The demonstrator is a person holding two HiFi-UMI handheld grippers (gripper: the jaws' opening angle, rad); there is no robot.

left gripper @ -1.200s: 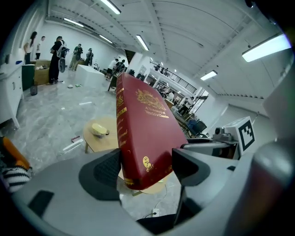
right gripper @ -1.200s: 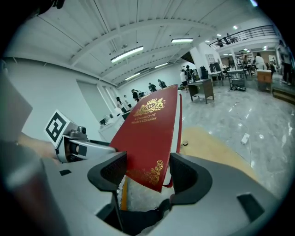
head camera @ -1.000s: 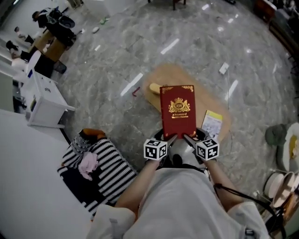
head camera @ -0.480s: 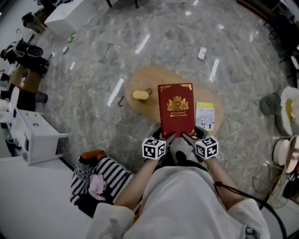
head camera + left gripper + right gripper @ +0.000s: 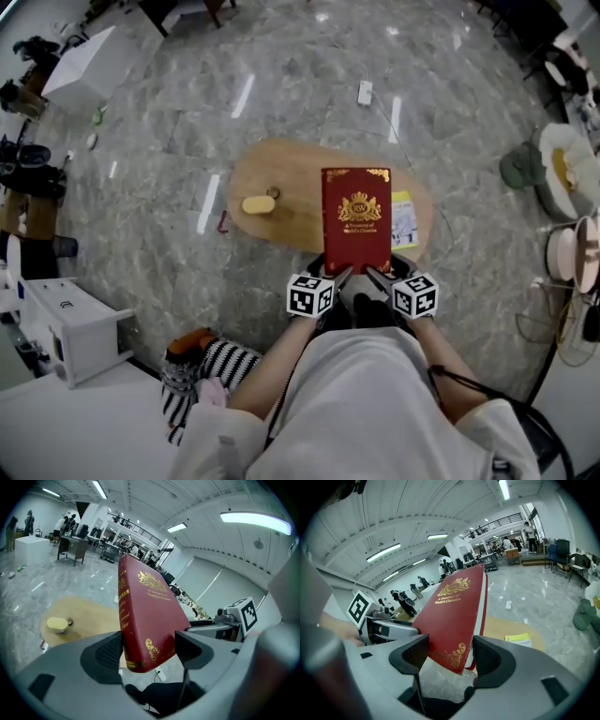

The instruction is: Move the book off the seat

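The book (image 5: 356,220) is held raised and tilted, its far end up, over the near right part of the round wooden seat (image 5: 291,178). In both gripper views it is seen clear of the wood. The lifting step is judged done, with the carry away from the seat in hand.

The book's near left corner, at the spine, is clamped between the jaws of the left gripper (image 5: 342,275). Its near right corner is clamped between the jaws of the right gripper (image 5: 372,275). The two grippers are held close together just in front of the person's body, angled inward toward each other, with both forearms drawn in.

For the next move, the book would need to be carried sideways or toward the person. It should be kept level enough not to slip from two corner grips, and kept clear of the yellow booklet (image 5: 403,217) and the small yellow object (image 5: 258,204) left on the seat.
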